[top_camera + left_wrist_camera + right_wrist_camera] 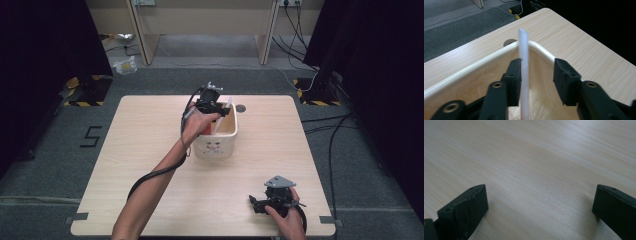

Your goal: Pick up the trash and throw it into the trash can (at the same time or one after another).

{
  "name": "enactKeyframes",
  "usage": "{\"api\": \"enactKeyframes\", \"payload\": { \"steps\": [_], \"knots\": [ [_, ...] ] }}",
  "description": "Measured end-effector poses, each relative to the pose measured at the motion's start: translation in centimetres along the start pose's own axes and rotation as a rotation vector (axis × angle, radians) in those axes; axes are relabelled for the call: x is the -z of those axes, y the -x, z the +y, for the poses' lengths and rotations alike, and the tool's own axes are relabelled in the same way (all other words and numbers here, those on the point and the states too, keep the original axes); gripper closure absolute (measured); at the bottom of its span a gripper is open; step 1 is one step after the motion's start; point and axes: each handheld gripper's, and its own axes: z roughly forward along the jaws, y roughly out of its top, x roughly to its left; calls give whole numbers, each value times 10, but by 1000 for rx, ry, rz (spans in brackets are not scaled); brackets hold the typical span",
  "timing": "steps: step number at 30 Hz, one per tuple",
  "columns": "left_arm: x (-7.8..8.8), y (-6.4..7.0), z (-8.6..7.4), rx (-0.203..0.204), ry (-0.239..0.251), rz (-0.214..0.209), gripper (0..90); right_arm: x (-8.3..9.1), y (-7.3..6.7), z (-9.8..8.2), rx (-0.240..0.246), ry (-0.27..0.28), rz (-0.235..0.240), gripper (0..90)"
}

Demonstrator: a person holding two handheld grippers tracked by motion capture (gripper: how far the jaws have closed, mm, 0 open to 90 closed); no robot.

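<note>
A cream bin (220, 147) stands on the wooden table (145, 155), slightly behind its middle. My left gripper (216, 107) hangs over the bin's far end, jaws pointing down into it. In the left gripper view this gripper (537, 63) is open. A thin white strip (524, 65) stands upright inside the bin (474, 68), resting against the left jaw, with a wide gap to the other jaw. The strip's top (228, 105) pokes above the far rim. My right gripper (255, 205) lies near the table's front right edge, open (540, 192) over bare wood.
A round cable hole (240, 108) sits in the table just behind the bin. Black curtains flank the table on both sides. Cables (330, 135) run over the grey floor at the right. Desk legs (142, 35) stand at the back.
</note>
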Motion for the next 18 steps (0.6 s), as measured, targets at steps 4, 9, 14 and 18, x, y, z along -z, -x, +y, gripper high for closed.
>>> {"api": "enactKeyframes", "payload": {
  "steps": [4,9,14,18],
  "knots": [
    [5,1,1,-1,-10,-4,493,0,0,0,0,0,0,3],
    [13,1,0,-5,-27,-9,427,0,0,0,0,0,0,3],
    [19,-2,-3,5,-24,-15,388,0,0,0,0,0,0,3],
    [27,-2,-6,1,-18,-28,349,0,0,0,0,0,0,3]
  ]
}}
